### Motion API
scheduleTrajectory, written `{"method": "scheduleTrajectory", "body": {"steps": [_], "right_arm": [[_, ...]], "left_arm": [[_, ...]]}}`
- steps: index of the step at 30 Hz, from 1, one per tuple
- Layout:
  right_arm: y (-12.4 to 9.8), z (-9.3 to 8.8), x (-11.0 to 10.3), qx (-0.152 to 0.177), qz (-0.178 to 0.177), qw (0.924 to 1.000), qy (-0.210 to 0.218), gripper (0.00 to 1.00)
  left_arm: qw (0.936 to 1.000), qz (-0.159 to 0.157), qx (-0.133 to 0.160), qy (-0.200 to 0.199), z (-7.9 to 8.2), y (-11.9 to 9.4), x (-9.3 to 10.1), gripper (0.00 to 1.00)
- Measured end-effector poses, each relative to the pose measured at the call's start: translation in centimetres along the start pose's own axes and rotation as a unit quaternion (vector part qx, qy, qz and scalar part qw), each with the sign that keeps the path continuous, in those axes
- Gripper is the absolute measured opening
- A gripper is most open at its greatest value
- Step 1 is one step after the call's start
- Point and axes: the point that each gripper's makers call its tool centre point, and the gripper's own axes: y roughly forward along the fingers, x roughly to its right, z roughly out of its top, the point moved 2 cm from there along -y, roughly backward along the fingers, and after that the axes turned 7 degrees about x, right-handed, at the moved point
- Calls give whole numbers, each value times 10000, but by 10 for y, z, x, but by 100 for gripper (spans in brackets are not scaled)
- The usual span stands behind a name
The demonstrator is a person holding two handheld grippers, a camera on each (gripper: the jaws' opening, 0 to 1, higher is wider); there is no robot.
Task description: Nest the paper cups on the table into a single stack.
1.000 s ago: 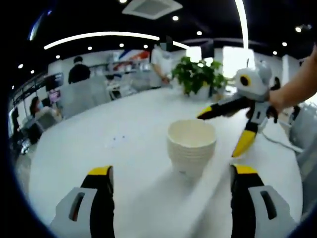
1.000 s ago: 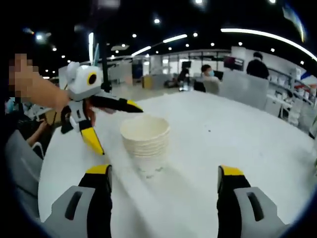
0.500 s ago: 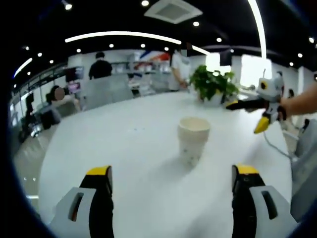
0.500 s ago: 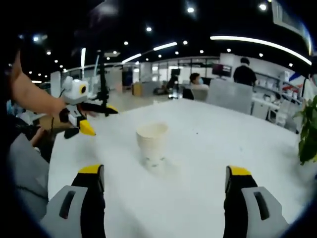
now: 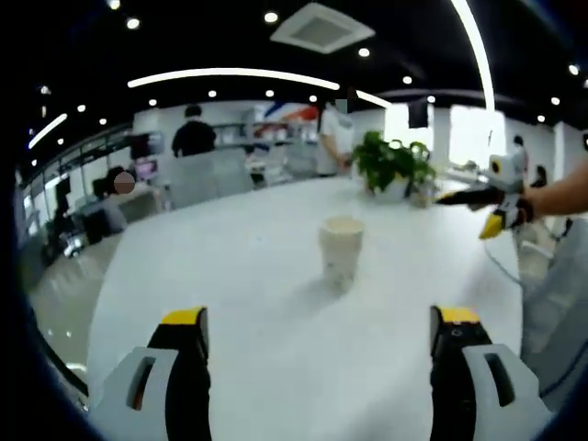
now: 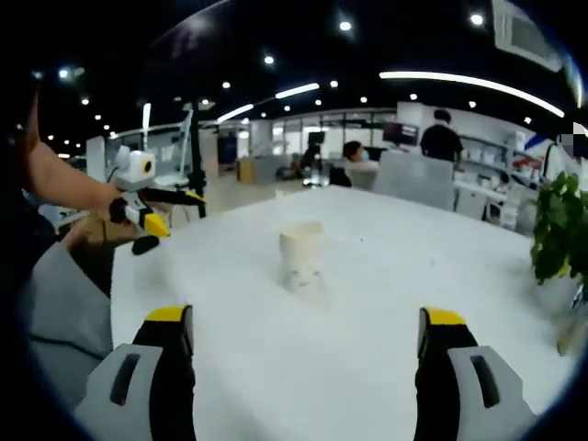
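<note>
A single stack of nested white paper cups (image 5: 340,250) stands upright near the middle of the white round table (image 5: 230,312); in the right gripper view the same cup stack (image 6: 301,255) stands ahead of the jaws. My left gripper (image 5: 318,322) is open, well short of the stack, nothing between its fingers. My right gripper (image 6: 308,322) is open too, also well back from the stack. The right gripper (image 5: 487,204) shows at the right of the left gripper view, held by a person's arm. At the left of the right gripper view, the left gripper (image 6: 147,204) is held in a hand.
A potted green plant (image 5: 393,165) stands at the table's far edge, also seen as the plant (image 6: 556,230). People stand and sit among desks and chairs behind the table. A grey sleeve (image 6: 64,303) lies at the left.
Both grippers have pulled back from the cup stack, which now looks smaller and farther off in both views. The stack itself stays put.
</note>
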Motion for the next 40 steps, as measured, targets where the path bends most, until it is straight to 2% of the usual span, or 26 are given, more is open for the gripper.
{"method": "scheduleTrajectory", "body": {"steps": [10, 18, 22, 27, 36, 40], "right_arm": [[-31, -13, -14, -56, -79, 10000, -14, 100], [-47, -18, -21, 14, -247, 9996, 107, 100], [-51, -19, -21, 86, -345, 9992, 199, 100], [-52, -26, -21, -54, -320, 9994, 76, 100], [-56, -24, -19, 166, -308, 9993, -94, 100], [-57, -24, -18, 132, -298, 9994, -122, 100]], "left_arm": [[9998, 99, 111, -167, -6, -33, 15, 98], [9991, 254, 179, -298, -13, -52, 17, 98], [9995, 237, 55, -186, -18, -55, 19, 98], [9994, 237, 79, -250, -20, -57, 18, 98], [9992, 255, 162, -263, -16, -57, 20, 98], [9992, 268, 156, -269, -17, -58, 21, 98]]}}
